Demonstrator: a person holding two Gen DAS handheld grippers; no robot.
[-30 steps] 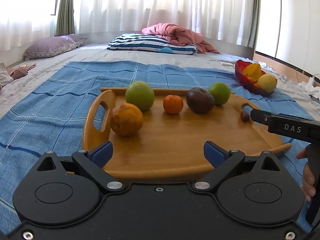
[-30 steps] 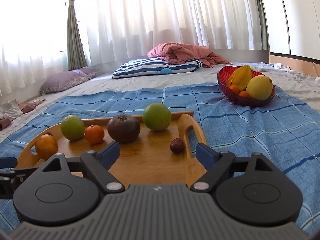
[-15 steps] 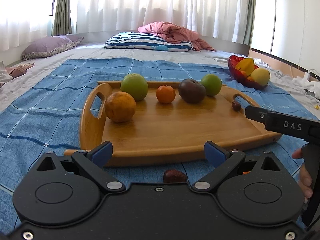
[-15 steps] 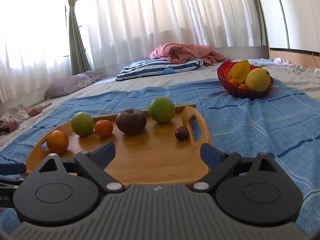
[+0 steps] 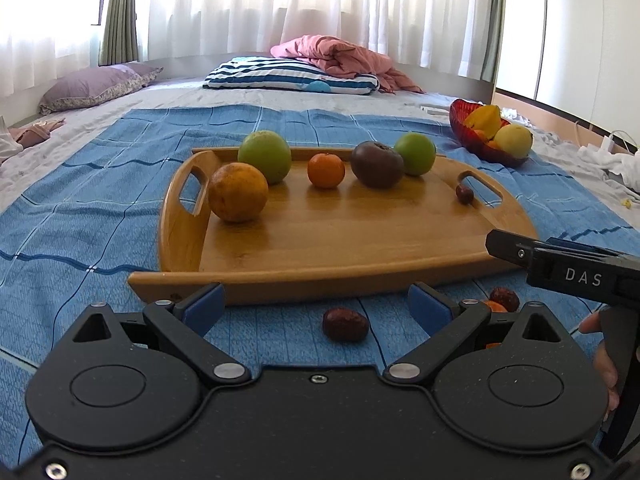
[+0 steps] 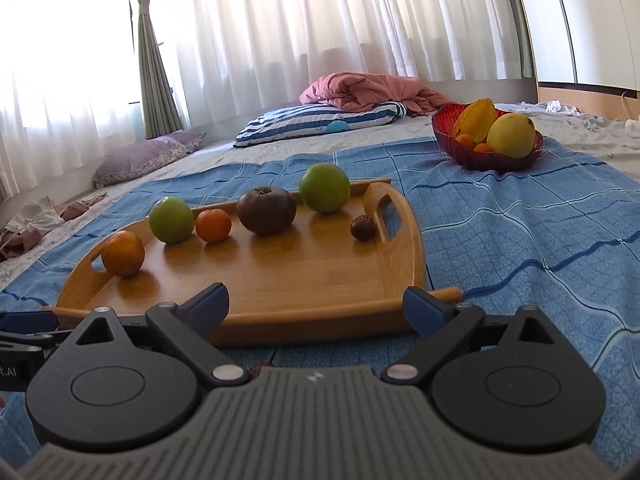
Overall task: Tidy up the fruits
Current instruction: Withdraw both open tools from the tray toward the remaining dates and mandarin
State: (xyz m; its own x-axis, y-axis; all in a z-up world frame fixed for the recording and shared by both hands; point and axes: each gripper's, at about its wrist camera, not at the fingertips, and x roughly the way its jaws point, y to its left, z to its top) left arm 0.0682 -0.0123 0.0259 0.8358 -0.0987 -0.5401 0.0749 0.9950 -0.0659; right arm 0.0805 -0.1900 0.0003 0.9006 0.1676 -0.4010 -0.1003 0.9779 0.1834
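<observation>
A wooden tray (image 5: pixel 340 248) (image 6: pixel 304 280) lies on the blue cloth. On it stand an orange (image 5: pixel 238 192), a green fruit (image 5: pixel 265 156), a small tangerine (image 5: pixel 326 170), a dark purple fruit (image 5: pixel 377 164), another green fruit (image 5: pixel 415 153) and a small red date (image 5: pixel 465 194). Loose dates (image 5: pixel 345 324) (image 5: pixel 505 298) lie on the cloth in front of the tray. My left gripper (image 5: pixel 316 306) is open and empty just above the near date. My right gripper (image 6: pixel 316 306) is open and empty at the tray's near edge; it also shows in the left wrist view (image 5: pixel 560 268).
A red bowl (image 5: pixel 476 142) (image 6: pixel 480 152) with a starfruit, a yellow fruit and small oranges stands at the back right. A striped pillow (image 5: pixel 292 76), a pink blanket (image 5: pixel 340 56) and a purple pillow (image 5: pixel 92 86) lie further back on the bed.
Both grippers have drawn back from the tray. The near tray edge and the loose dates on the cloth have come into the left wrist view.
</observation>
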